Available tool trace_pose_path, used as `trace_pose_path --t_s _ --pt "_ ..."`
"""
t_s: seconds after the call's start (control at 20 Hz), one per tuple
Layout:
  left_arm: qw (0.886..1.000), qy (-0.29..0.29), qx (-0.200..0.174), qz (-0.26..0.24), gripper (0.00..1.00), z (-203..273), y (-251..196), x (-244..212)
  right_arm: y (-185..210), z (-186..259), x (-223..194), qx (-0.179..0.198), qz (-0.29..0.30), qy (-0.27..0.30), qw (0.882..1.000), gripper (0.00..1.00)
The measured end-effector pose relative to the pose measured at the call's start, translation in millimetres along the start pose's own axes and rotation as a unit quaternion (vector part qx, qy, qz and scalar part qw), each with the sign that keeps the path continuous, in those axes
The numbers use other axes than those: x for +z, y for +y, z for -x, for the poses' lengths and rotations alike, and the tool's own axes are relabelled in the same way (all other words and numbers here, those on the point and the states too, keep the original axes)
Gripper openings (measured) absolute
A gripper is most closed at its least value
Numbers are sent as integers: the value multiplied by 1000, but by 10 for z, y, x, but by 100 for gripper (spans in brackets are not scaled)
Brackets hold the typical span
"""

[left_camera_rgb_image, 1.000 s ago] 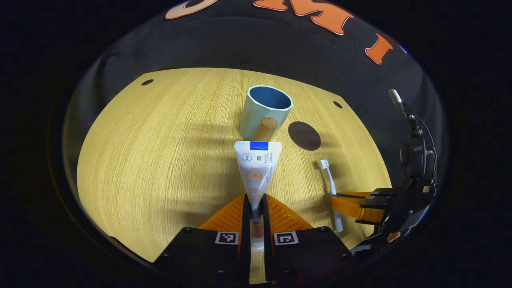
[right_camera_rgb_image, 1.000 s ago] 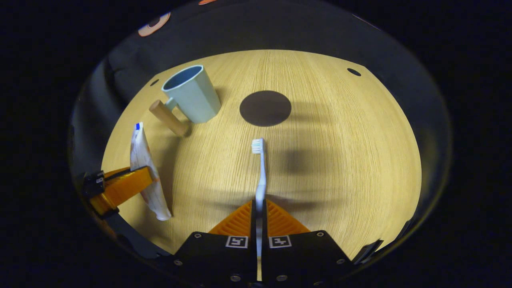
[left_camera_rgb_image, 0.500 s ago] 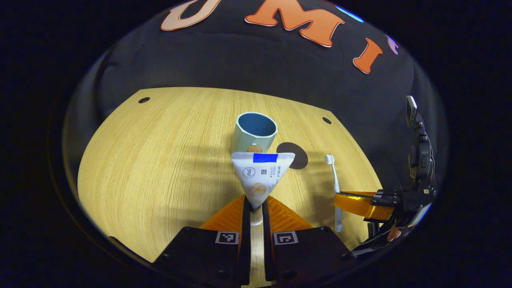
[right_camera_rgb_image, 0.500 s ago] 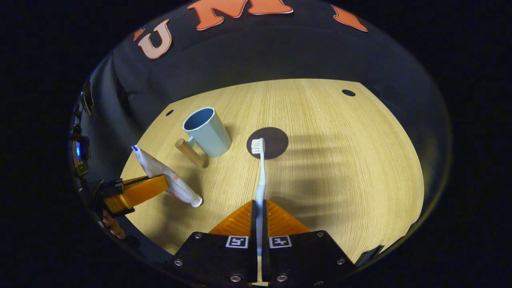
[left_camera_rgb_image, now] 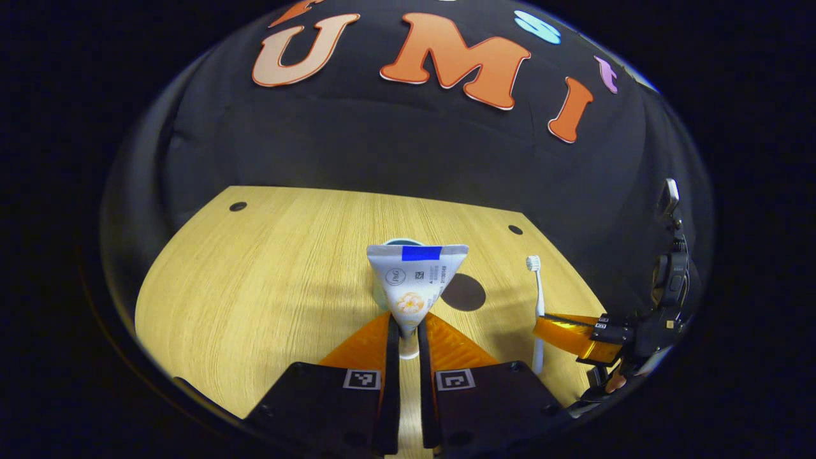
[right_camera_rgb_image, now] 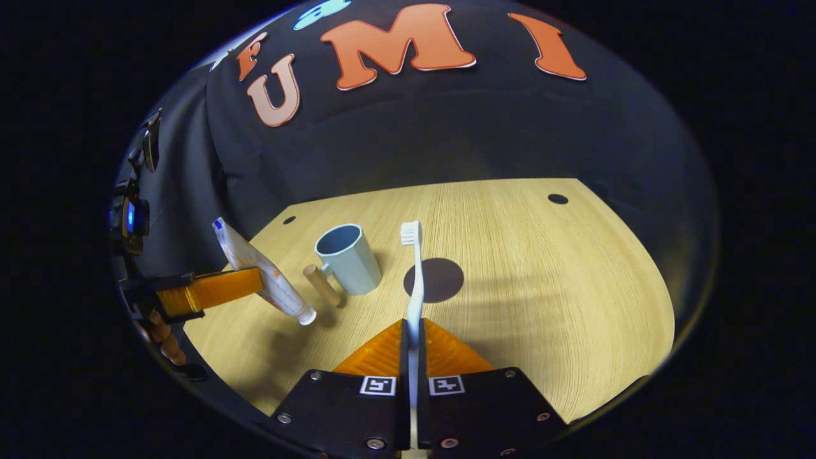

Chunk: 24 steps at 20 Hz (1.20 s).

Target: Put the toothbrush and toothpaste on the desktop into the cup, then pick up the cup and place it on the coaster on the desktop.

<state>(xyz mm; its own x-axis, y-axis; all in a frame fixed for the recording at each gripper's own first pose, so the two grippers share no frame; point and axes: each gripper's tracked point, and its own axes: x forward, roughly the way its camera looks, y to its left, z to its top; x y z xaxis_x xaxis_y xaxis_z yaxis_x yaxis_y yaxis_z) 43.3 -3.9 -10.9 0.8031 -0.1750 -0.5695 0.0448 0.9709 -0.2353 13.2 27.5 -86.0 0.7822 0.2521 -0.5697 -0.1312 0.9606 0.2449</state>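
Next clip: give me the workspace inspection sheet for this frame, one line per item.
Surface: wooden desktop, round holes near its corners.
Cup: pale blue cup upright on the desktop, wooden handle toward the left gripper, nothing seen inside.
Coaster: dark round coaster flat, beside the cup, bare.
Toothpaste: toothpaste held off the desktop, cap end down, crimped end up.
Toothbrush: toothbrush held off the desktop, bristles up.
Clutter: nothing seen.
Grippers: left gripper shut on the toothpaste; right gripper shut on the toothbrush.
Cables: nothing seen.
Surroundings: black cloth booth wall behind the desktop.
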Motion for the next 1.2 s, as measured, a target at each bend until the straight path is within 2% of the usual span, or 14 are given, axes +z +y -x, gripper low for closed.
trace_pose_path --t_s 0.25,0.35,0.75,0.95,1.2 --pt "997 -77 3 -12 18 71 -15 467 4 70 205 12 16 -54 998 5" --pt "996 -92 -1 -13 18 108 -24 550 -8 78 298 11 16 -73 997 5" --pt "989 -145 -6 -13 18 -222 -40 926 -52 16 644 19 3 -139 990 5" --pt "988 -152 -14 -9 17 -337 -30 956 -45 15 720 27 -8 -159 987 5" --pt "992 -121 -18 9 18 -612 40 823 -49 -47 868 25 -10 -176 984 5"
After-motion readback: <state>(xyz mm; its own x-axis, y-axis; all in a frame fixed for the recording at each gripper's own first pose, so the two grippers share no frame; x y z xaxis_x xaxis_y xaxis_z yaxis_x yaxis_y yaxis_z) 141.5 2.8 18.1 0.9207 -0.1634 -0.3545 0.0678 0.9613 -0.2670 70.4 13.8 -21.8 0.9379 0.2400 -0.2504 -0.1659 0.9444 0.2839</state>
